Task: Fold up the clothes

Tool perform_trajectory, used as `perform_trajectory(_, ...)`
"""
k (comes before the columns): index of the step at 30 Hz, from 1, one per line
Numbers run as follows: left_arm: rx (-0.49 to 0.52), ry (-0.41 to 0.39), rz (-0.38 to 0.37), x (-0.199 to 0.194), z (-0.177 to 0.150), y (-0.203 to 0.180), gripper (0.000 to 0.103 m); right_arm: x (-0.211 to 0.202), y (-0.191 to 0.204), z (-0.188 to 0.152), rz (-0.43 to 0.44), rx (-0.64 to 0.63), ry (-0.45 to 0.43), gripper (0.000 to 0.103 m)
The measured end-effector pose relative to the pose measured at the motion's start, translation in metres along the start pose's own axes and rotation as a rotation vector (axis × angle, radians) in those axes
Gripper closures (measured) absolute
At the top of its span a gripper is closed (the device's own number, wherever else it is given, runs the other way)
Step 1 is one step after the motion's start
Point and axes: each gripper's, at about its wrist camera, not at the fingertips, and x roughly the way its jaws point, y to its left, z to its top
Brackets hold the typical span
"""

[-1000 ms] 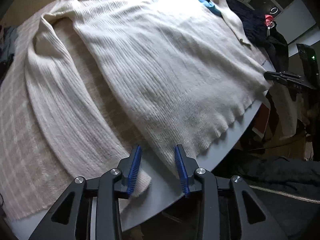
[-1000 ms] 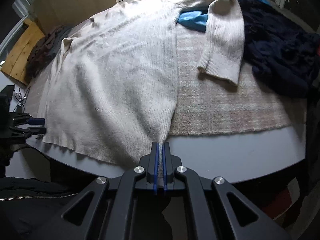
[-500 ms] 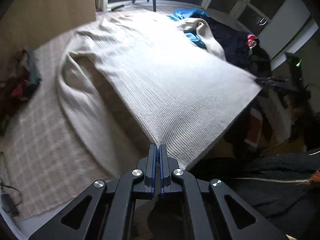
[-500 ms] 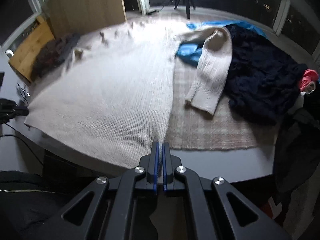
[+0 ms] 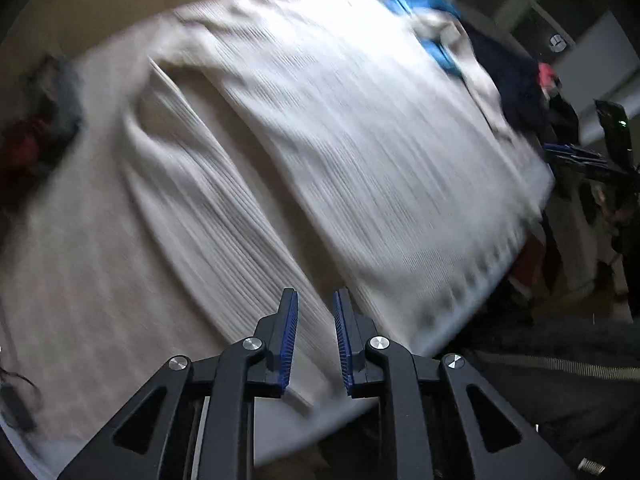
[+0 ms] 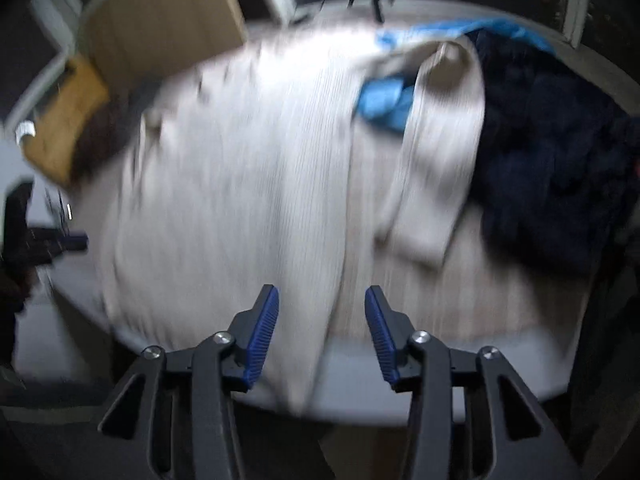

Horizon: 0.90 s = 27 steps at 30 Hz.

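- The cream ribbed knit sweater (image 5: pixel 360 148) lies spread on the pale checked blanket (image 5: pixel 72 280) over the grey round surface (image 6: pixel 440 376), hem at the near edge.
- Left gripper (image 5: pixel 316 336): fingers have just been opening, released, hem corner below them.
- Right gripper (image 6: pixel 320 328): fingers just parted, gripping nothing; the right hem corner hangs beneath.
- Judgement: smooth the hem flat first, then tuck the curled right sleeve (image 6: pixel 436 168) inward, clear of the dark navy clothes pile (image 6: pixel 552 160).
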Motion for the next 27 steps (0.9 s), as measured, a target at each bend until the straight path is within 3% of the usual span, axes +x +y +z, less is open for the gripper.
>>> perform_trajectory(4,-0.069,-0.096,0.048,0.011,0.059,0.025,0.085,0.043,-0.018,0.085,0.043,0.028,-0.077,0.058)
perform_trajectory(10,-0.213,-0.118,0.061,0.045,0.118,0.077,0.083,0.125,-0.030,0.166,0.041,0.029,-0.043,0.059)
perform_trajectory(15,-0.352,-0.124,-0.017,0.065,0.139,0.113,0.083,0.159,-0.044,0.193,0.055,0.059,0.006,0.059)
perform_trajectory(25,-0.467,-0.249,0.007,0.064,0.159,0.147,0.078,0.167,-0.055,0.210,0.107,0.062,0.000,0.060)
perform_trajectory(26,-0.459,-0.251,0.012,0.065,0.160,0.147,0.084,0.167,-0.055,0.210,0.100,0.054,0.002,0.063)
perform_trajectory(27,-0.443,-0.251,0.038,0.068,0.163,0.145,0.091,0.167,-0.054,0.209,0.080,0.038,0.000,0.083)
